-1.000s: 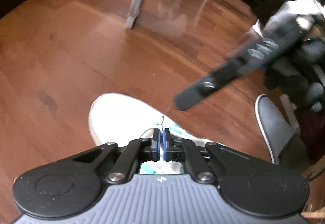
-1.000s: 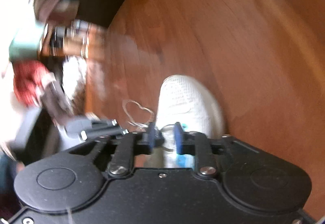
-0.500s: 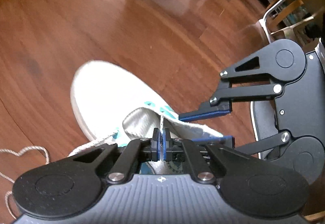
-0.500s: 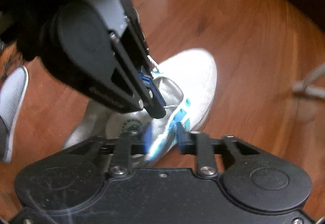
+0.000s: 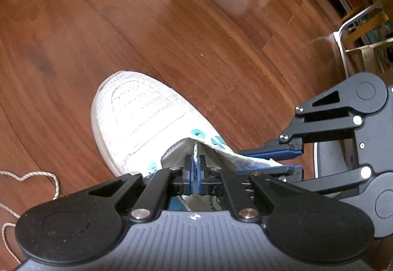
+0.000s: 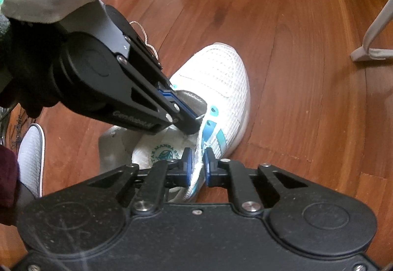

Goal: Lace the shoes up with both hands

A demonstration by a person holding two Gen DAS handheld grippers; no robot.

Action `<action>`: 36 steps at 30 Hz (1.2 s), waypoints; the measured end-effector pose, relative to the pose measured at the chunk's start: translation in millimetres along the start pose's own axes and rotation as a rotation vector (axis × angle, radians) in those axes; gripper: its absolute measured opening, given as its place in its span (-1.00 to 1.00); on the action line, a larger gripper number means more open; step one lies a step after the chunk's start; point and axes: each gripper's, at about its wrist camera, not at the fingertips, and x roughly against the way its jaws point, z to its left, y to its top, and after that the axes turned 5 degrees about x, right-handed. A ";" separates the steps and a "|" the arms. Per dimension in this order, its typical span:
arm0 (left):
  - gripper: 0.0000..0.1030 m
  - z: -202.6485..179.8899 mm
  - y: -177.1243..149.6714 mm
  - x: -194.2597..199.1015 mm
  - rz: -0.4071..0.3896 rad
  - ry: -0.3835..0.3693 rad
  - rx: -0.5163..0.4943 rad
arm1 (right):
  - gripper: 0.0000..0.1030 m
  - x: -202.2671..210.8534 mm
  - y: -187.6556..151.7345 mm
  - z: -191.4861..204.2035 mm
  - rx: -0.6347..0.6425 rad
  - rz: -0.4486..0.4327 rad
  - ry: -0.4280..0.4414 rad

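One white shoe (image 5: pixel 142 118) with teal eyelets lies on the wooden floor (image 5: pixel 122 12). One loose lace (image 5: pixel 27 176) trails beside it. Two tools are in view: the left tool (image 5: pixel 195 173) and the right tool (image 6: pixel 196 164). One grey slipper (image 6: pixel 32 148) sits nearby.

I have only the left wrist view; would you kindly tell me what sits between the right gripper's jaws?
Observer: The shoe's eyelet edge; the right gripper is closing its jaws around it.
Operator: Thanks. Where is my own tip?
Observer: The left gripper, holding the lace, has its tip at the grey tongue's edge.
Operator: Is anything inside the shoe?
Observer: A round teal print on the insole.
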 end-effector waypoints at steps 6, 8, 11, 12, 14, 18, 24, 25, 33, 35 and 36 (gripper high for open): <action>-0.99 -2.3 -0.5 0.3 -0.033 0.001 -0.022 | -0.85 1.3 -2.7 -5.7 -0.031 -0.004 0.020; -0.99 -3.3 -1.3 0.5 -0.049 0.002 -0.023 | -0.85 1.6 -3.0 -7.2 -0.040 -0.005 0.027; -0.99 -4.4 -5.4 1.5 -0.075 0.001 -0.036 | -0.85 1.2 -4.6 -10.6 -0.058 -0.004 0.037; -0.99 -4.4 -6.7 1.7 -0.082 0.002 -0.036 | -0.85 1.2 -5.3 -11.7 -0.062 -0.004 0.040; -0.99 -4.8 -8.7 2.0 -0.097 0.003 -0.036 | -0.85 0.4 -5.6 -13.4 -0.068 -0.004 0.044; -0.99 -7.2 -10.8 -0.2 -0.125 0.016 -0.029 | -0.85 -2.0 -4.4 -19.6 -0.090 -0.002 0.061; -0.99 -12.4 -15.7 -2.1 -0.171 0.053 -0.037 | -0.85 -3.7 -3.8 -25.7 -0.116 0.000 0.087; -0.99 -13.9 -17.3 -2.5 -0.175 0.067 -0.057 | -0.85 -3.1 -4.1 -25.7 -0.118 -0.001 0.089; -0.99 -40.9 -32.1 -6.9 -0.222 0.167 -0.287 | -0.85 -4.8 -5.0 -28.7 -0.132 -0.001 0.099; -0.99 -40.2 -32.2 -6.4 -0.228 0.171 -0.283 | -0.85 -4.4 -5.7 -27.6 -0.138 -0.002 0.100; -0.99 -40.1 -32.2 -6.4 -0.231 0.173 -0.283 | -0.85 -4.1 -6.6 -24.9 -0.143 -0.003 0.099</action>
